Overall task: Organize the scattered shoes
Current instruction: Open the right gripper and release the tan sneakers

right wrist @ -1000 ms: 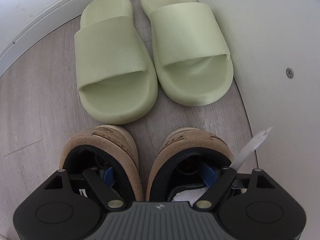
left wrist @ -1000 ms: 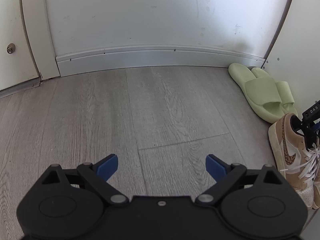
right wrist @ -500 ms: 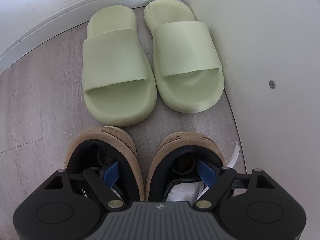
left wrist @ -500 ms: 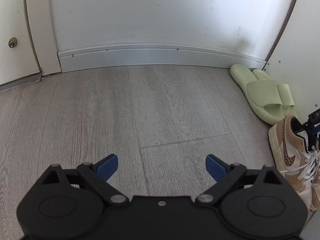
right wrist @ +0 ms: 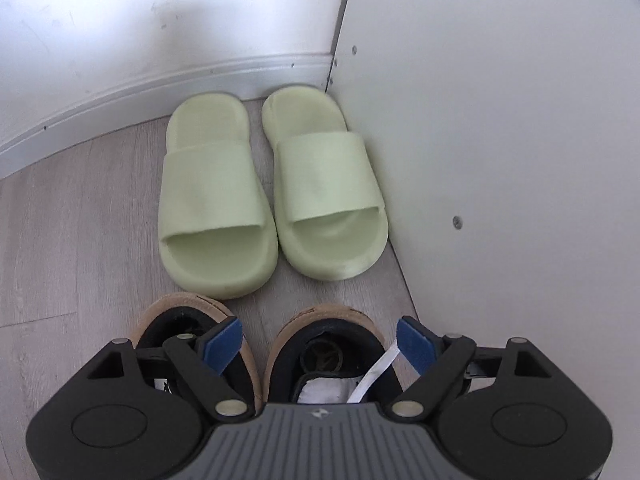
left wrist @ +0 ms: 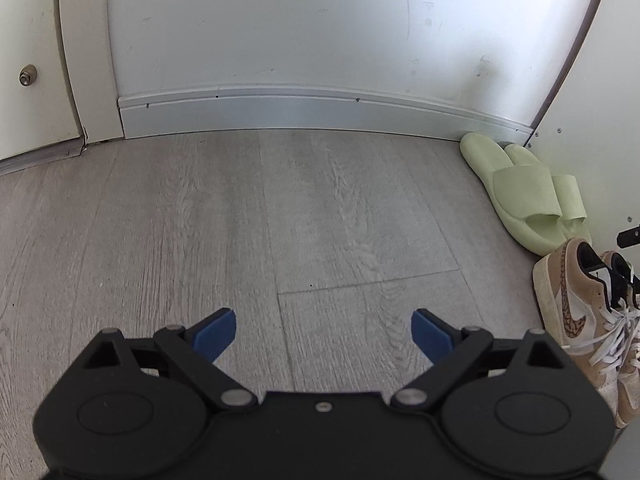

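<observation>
Two pale green slides [right wrist: 264, 196] sit side by side in the corner, heels toward the skirting. Behind them two tan sneakers [right wrist: 328, 332] stand side by side along the right panel. My right gripper [right wrist: 320, 342] is open, above the sneakers' heel openings, holding nothing. In the left wrist view the slides [left wrist: 524, 196] and the sneakers [left wrist: 580, 316] line the right edge. My left gripper [left wrist: 323, 332] is open and empty over bare floor.
Grey wood-look floor [left wrist: 280, 216] runs to a silver skirting board [left wrist: 300, 114] under a white wall. A white cabinet panel [right wrist: 500, 140] stands on the right. A door with a round metal fitting [left wrist: 26, 77] is at far left.
My right gripper has lifted up and back out of the sneakers' openings; its fingers were inside them before. My left gripper has drawn back and tilted up a little.
</observation>
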A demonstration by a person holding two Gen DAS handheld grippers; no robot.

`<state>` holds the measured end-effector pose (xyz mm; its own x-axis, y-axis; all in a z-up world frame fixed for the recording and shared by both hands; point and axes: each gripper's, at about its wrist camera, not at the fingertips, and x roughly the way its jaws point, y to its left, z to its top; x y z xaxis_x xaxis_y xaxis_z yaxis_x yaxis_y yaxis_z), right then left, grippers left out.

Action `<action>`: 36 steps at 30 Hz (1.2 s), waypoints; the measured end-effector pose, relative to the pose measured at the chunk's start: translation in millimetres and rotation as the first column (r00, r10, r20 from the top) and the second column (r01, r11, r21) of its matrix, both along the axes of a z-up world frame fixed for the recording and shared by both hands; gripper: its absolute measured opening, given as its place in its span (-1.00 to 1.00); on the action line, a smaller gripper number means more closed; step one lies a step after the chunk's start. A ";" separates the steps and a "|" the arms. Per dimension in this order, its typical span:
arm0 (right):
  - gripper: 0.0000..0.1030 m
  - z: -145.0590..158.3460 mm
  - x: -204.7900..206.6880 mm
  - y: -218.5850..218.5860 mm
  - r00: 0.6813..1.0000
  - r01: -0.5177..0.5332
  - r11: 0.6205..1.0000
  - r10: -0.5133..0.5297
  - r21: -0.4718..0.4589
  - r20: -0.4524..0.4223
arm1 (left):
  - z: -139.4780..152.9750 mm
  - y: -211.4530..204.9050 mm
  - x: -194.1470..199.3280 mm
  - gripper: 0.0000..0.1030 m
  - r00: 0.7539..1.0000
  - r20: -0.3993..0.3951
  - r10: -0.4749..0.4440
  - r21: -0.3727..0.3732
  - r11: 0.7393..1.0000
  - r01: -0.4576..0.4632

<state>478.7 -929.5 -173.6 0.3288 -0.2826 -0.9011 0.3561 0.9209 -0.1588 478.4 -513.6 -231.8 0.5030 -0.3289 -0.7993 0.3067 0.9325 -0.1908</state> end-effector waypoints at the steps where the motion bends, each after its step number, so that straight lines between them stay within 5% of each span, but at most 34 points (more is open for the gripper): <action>1: 0.74 2.1 -6.3 2.4 1.000 0.013 1.000 -0.013 0.012 0.028 | 0.2 -0.5 -0.8 0.85 1.000 -0.001 -0.002 -0.001 1.000 0.002; 6: 0.79 -10.5 -52.6 26.8 0.982 0.097 0.990 -0.112 0.101 0.155 | 2.2 -1.3 -5.3 0.85 1.000 0.003 -0.009 0.005 1.000 0.009; 16: 0.91 -49.7 -136.4 112.7 0.939 0.133 0.989 -0.104 -0.069 0.329 | 11.1 0.2 -17.0 0.85 1.000 0.008 -0.008 0.000 1.000 0.008; 22: 0.98 -76.5 -140.6 128.8 0.962 0.124 0.967 -0.063 -0.222 0.265 | 15.9 1.4 -24.4 0.85 1.000 0.012 -0.008 -0.002 1.000 0.008; 29: 1.00 -75.4 -148.5 119.5 0.943 0.202 0.968 -0.151 -0.150 0.296 | 18.1 2.0 -25.9 0.85 1.000 0.003 -0.001 -0.022 1.000 0.001; 36: 1.00 -85.8 -131.6 143.2 0.963 0.119 0.939 -0.029 -0.322 0.270 | 17.2 -2.3 -30.5 0.85 1.000 0.013 -0.015 0.001 1.000 0.015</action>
